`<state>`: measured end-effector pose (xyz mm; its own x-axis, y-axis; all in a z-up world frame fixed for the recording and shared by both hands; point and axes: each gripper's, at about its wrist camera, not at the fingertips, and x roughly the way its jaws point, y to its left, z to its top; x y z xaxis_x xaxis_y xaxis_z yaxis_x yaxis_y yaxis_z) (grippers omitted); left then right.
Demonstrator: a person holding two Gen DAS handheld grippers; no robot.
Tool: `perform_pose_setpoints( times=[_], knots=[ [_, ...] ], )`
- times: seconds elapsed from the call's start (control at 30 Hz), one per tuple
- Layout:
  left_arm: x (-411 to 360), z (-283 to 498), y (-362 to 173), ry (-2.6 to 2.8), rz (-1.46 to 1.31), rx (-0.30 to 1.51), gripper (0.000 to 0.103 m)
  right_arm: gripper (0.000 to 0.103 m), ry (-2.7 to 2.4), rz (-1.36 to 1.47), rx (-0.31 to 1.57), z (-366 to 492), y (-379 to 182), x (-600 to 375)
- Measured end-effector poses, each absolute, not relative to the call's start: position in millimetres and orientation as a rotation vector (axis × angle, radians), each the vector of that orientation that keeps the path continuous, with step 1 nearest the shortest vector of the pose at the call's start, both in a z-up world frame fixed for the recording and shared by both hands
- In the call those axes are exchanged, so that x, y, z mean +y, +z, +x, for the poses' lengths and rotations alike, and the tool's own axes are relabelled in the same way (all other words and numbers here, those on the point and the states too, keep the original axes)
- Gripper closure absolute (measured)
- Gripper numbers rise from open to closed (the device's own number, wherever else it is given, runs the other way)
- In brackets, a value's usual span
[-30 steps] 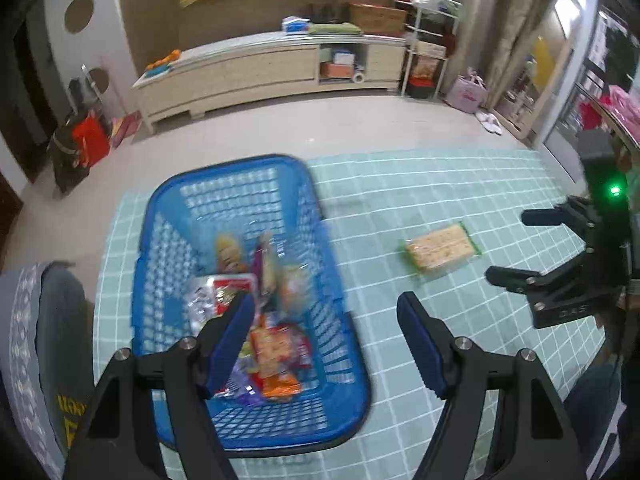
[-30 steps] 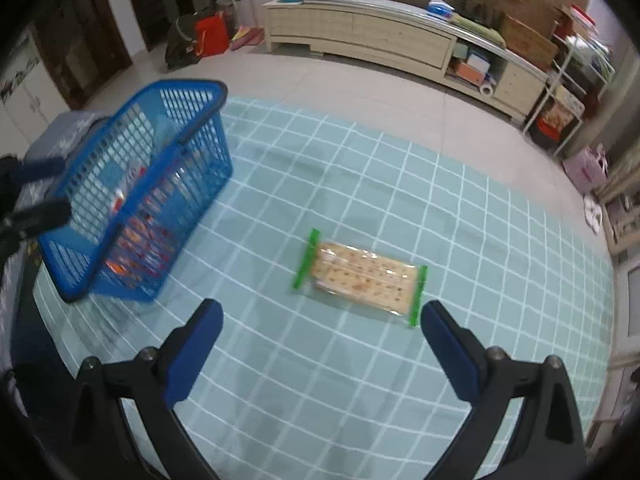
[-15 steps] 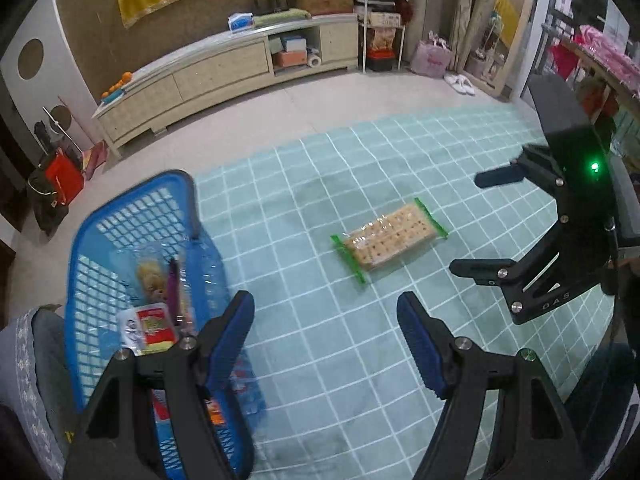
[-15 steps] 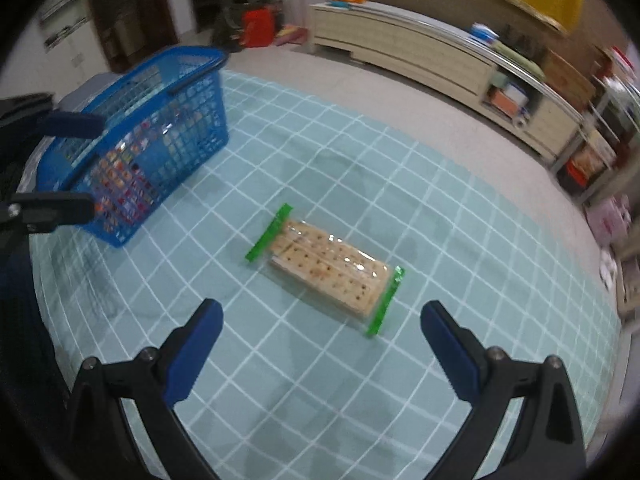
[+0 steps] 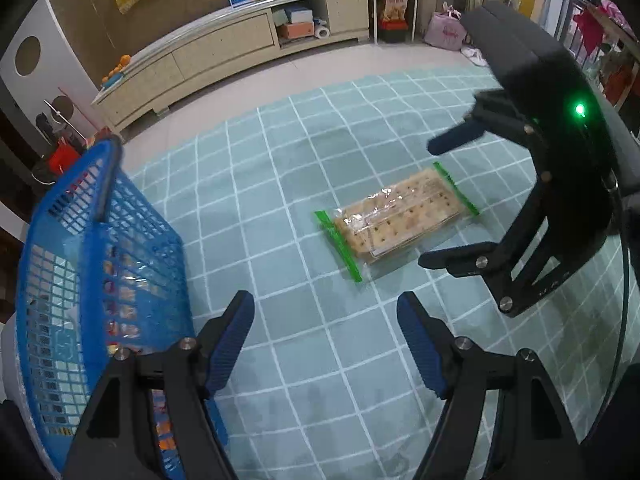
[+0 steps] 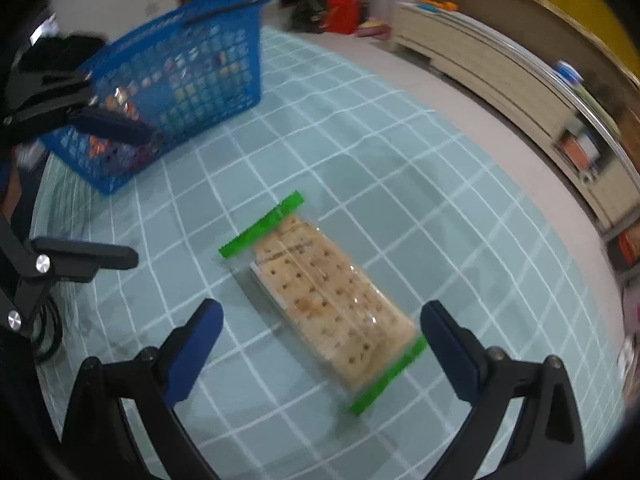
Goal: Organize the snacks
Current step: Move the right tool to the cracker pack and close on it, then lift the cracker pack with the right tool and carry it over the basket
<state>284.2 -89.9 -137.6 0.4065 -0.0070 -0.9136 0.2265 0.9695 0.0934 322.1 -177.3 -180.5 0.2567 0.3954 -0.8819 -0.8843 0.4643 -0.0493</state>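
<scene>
A clear cracker packet with green ends (image 5: 396, 220) lies flat on the teal checked mat (image 5: 280, 184); it also shows in the right wrist view (image 6: 328, 296). A blue basket (image 5: 100, 264) holding several snack packs stands at the left, also seen in the right wrist view (image 6: 168, 92). My left gripper (image 5: 326, 340) is open and empty, between basket and packet. My right gripper (image 6: 320, 348) is open and empty, low over the packet, its fingers spanning the packet's near part. The right gripper also shows in the left wrist view (image 5: 448, 200), just right of the packet.
The mat (image 6: 400, 168) lies on a tiled floor. A long low cabinet (image 5: 224, 52) runs along the far wall, with a shelf rack (image 5: 392, 4) and bags beside it. A red bag (image 6: 340, 12) stands beyond the basket.
My left gripper has swung right, away from above the basket toward the packet. My right gripper has moved closer to the packet, which now sits between its fingers.
</scene>
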Motion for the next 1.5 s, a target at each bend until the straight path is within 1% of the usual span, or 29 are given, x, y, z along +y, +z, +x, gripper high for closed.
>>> perform_pose_setpoints(
  times=[0.1,0.23,0.27,0.33,0.37,0.4,0.5,0.73,0.87,1.17,1.33,1.5],
  knots=[
    [-90,288,-143,-0.145,0.222,1.149,0.031,0.003,0.948,-0.702,0.922,329,-185,-167],
    [-85,291,-152,-0.145,0.188,1.168,0.031,0.005,1.006,-0.703,0.953,338,-192,-162],
    [-85,291,-154,-0.146,0.182,1.170,0.031,0.008,1.017,-0.711,0.957,339,-194,-161],
    [-85,291,-156,-0.143,0.181,1.170,0.031,0.017,1.028,-0.731,0.978,337,-200,-159],
    [-86,292,-157,-0.140,0.183,1.171,0.031,0.024,1.037,-0.741,0.992,336,-203,-157],
    [-86,293,-158,-0.141,0.182,1.170,0.031,0.028,1.025,-0.766,0.983,333,-206,-157],
    [-85,292,-158,-0.138,0.183,1.162,0.031,0.035,1.037,-0.717,0.983,329,-205,-160],
    [-86,276,-145,-0.146,0.182,1.126,0.031,0.037,0.923,-0.576,1.035,305,-200,-186],
    [-86,261,-136,-0.171,0.200,1.102,0.031,0.037,0.827,-0.497,1.032,281,-184,-200],
    [-73,225,-88,-0.200,0.108,1.009,0.031,0.037,0.709,-0.303,0.998,232,-114,-212],
    [-49,200,-49,-0.191,0.061,0.931,0.031,0.037,0.659,-0.255,0.946,207,-72,-193],
    [-17,182,-24,-0.161,0.041,0.872,0.031,0.037,0.637,-0.215,0.903,188,-44,-170]
  ],
)
